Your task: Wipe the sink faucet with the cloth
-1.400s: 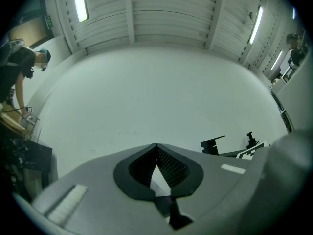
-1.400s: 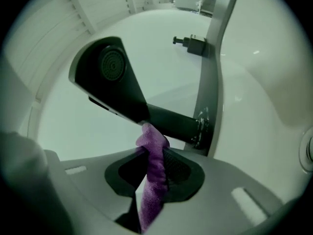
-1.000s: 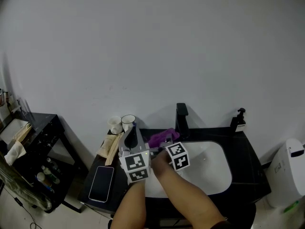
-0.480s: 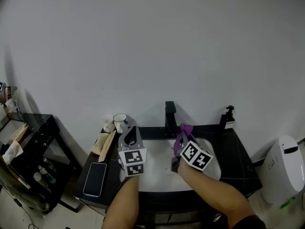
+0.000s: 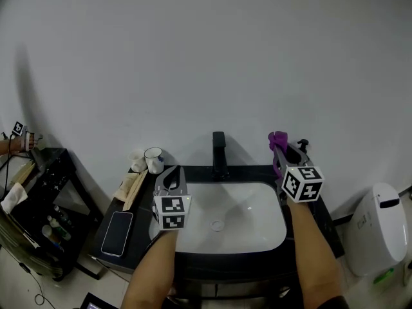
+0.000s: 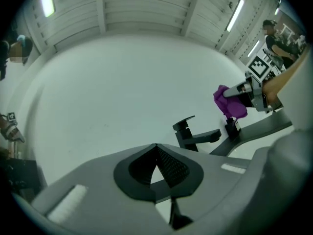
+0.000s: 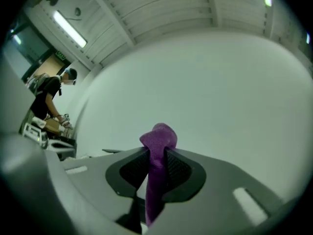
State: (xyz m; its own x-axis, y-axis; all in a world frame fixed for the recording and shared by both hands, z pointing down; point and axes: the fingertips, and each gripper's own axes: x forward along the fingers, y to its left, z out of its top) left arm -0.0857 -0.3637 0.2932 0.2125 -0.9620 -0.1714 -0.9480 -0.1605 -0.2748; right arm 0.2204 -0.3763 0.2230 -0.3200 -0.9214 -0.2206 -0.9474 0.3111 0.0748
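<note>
L gripper point(image 5: 172, 179) sits at the sink's point(image 5: 254, 227) 9 o'clock edge. Its jaws are pressed together on nothing: its own view shows pad on pad, no cloth.

Faucet point(image 5: 219, 152) next, centred at the sink's 12 o'clock. It's black, w/ an upright post and a spout reaching toward 6 over the bowl.

Then the R gripper point(image 5: 281, 152), up by the back right corner, pinching the purple cloth point(image 5: 278, 139). A tuft pokes out past the tips and the rest hangs down between the jaws.

Key bit: the cloth isn't touching the faucet. It's apart, at the faucet's 3 o'clock, so from the R gripper the faucet lies at 9.

Looks like the wipe isn't under way. I'd say the R arm needs a swing leftward to land that tuft on the post. L is about as near, but empty.
</note>
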